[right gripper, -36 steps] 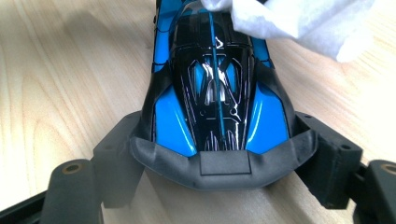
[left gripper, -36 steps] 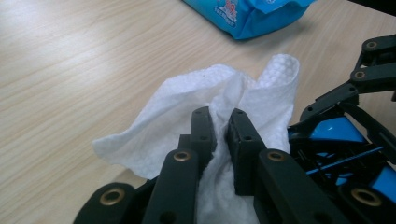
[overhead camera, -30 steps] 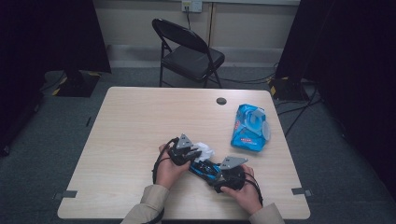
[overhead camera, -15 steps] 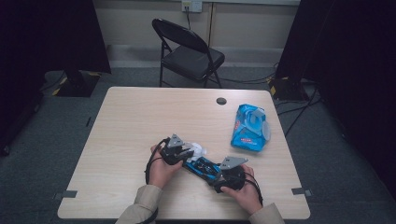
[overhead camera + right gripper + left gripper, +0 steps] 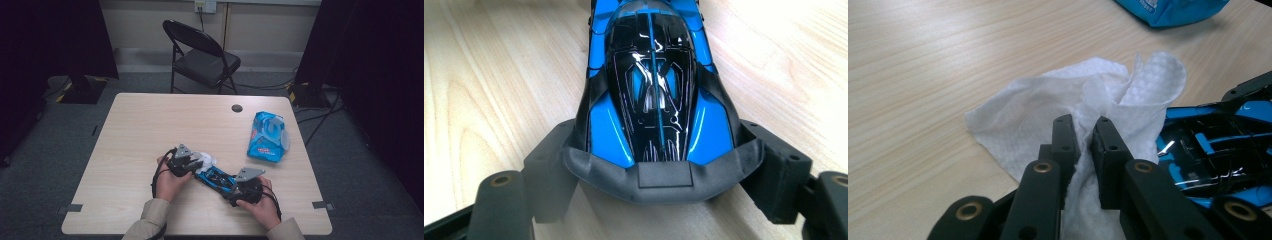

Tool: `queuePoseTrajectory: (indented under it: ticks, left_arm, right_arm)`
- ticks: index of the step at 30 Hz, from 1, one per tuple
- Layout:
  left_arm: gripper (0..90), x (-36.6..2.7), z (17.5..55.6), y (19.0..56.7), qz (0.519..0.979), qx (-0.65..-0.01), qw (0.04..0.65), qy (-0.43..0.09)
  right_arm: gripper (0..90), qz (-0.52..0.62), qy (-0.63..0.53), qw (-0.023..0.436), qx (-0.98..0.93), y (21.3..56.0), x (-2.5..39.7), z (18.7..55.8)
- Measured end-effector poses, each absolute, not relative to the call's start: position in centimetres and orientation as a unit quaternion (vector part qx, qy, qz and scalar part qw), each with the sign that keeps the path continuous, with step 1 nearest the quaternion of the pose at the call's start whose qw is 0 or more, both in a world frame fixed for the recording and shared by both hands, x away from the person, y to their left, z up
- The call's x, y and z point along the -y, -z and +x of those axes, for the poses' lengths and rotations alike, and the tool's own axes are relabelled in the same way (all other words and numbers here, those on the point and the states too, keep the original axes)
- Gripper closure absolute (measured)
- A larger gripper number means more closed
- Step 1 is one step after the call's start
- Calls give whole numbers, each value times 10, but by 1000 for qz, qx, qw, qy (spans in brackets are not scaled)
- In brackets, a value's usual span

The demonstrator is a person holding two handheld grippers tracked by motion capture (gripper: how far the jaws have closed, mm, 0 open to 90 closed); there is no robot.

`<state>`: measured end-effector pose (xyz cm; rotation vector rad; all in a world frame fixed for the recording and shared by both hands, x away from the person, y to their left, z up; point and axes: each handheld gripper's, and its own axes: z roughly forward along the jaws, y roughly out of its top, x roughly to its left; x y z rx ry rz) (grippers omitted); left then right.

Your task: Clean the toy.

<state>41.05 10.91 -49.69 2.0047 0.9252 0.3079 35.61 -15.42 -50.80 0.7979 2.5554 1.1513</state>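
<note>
- While the wipe (image 5: 1058,107) is out of its pack and pinched in the left gripper (image 5: 1083,137), the cleaning of the toy car (image 5: 655,95) looks to be under way rather than finished; I judge this the wiping step itself.
- Judging by how things lie, fetching a wipe and steadying the car are done; what remains is to work the cloth over the car's body, and how much of it has been wiped cannot be told from the glossy shell.
- Left gripper: its jaws are clenched on a bunched fold of the white wipe, whose loose part spreads on the table (image 5: 150,130) and reaches just beside the car's blue and black bodywork at the right of the left gripper view.
- Right gripper (image 5: 659,175): its jaws stand on either side of the car's dark rear end and grasp it, holding the car flat on the table with its body pointing away from the camera.
- From the high view, both hands sit near the table's front edge, the left hand (image 5: 172,181) angled toward the right hand (image 5: 260,202), with the car lying slantwise between the two grippers.
- Well apart, toward the table's far right, lies the blue wipes pack (image 5: 267,136), its lid flap open.
</note>
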Motion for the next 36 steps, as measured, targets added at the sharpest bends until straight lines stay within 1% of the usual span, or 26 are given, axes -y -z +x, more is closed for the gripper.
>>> queuePoseTrajectory:
  ticks: [11,15,16,18,21,25,31,36]
  left_arm:
    - [821,-118,412,500,798,-390,445,-116]
    - [821,-122,412,505,810,-396,415,-123]
    - [820,-125,413,506,807,-402,417,-118]
    - [820,-126,411,505,802,-403,422,-124]
    - [821,-128,409,504,805,-401,420,-120]
    - [822,-131,406,498,799,-403,431,-116]
    - [824,-121,399,479,797,-382,456,-108]
    - [824,-99,392,462,808,-342,470,-98]
  right_arm:
    - [247,272,-392,114,-871,508,154,356]
    - [247,272,-392,114,-871,508,154,356]
    - [247,272,-392,114,-871,508,154,356]
    - [247,272,-392,114,-871,508,154,356]
    - [247,272,-392,114,-871,508,154,356]
    - [246,272,-393,113,-871,508,154,356]
    - [246,272,-393,113,-871,508,154,356]
    - [246,272,-393,113,-871,508,154,356]
